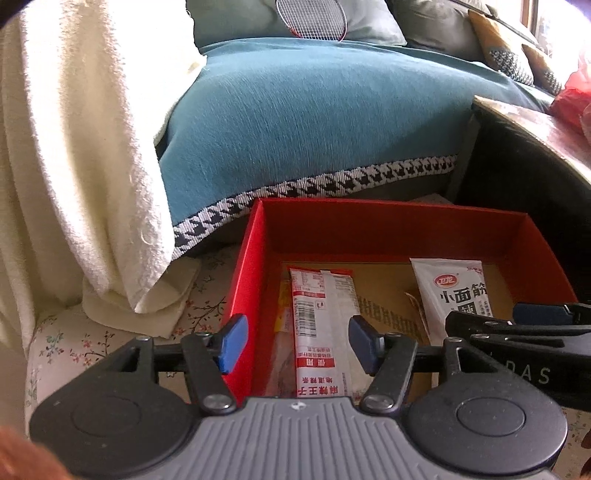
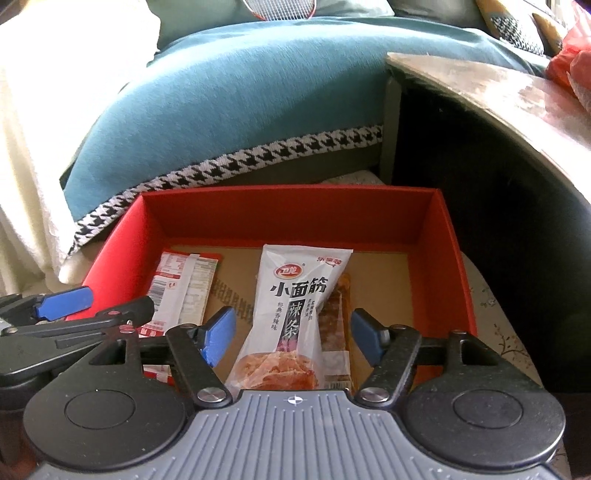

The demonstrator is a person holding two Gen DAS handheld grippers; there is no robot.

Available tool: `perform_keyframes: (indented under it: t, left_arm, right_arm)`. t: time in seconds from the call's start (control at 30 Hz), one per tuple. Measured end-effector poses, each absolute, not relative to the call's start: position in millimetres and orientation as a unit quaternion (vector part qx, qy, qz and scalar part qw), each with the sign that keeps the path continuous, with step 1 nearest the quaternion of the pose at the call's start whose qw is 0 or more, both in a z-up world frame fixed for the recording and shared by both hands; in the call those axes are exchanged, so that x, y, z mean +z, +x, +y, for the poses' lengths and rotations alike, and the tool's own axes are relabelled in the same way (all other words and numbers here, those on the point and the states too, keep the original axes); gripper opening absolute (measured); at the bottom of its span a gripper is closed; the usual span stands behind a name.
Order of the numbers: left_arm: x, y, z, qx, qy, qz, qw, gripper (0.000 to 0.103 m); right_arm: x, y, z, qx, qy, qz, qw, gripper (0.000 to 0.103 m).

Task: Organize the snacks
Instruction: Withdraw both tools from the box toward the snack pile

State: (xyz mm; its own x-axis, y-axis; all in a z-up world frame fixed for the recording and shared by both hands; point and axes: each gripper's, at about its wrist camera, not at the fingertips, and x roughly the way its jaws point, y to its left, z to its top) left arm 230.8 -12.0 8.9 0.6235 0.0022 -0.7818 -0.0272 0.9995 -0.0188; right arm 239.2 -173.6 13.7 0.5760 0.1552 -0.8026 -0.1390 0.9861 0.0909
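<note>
Right wrist view: right gripper (image 2: 291,334) spread, straddling the white packet (image 2: 295,295) in the red box (image 2: 291,212), long axis running straight away. Left gripper (image 1: 295,343) spread too, over the red-white packet (image 1: 319,325), nothing pinched.

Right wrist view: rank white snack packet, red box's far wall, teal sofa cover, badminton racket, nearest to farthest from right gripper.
1. White snack packet, lying between the open right gripper fingers.
2. Red box's far wall, behind it.
3. Teal sofa cover, beyond the box.
4. Badminton racket, top edge.

black linkages, blue fingers (image 1: 232,341)
</note>
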Motion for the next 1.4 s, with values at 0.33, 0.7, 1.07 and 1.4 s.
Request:
perform_keyframes:
  t: [0.33,0.7,1.07,1.4]
  left_arm:
    - [19.2,215.0,-8.7,0.004,-0.031,0.429,0.903,0.054]
    - [32.3,191.1,2.2,0.005,-0.04,0.421,0.906,0.056]
    - [34.7,161.8,11.0,0.003,-0.041,0.427,0.903,0.057]
    - [31.1,134.7,31.0,0.017,-0.056,0.446,0.893,0.058]
  right_arm:
    - [24.1,223.9,-170.9,0.092,0.01,0.44,0.893,0.077]
    - [35.6,200.0,-169.2,0.104,-0.009,0.42,0.901,0.081]
    - [44.2,174.4,-165.5,0.121,-0.005,0.413,0.902,0.084]
    - [44.2,146.8,-160.8,0.139,-0.009,0.419,0.897,0.085]
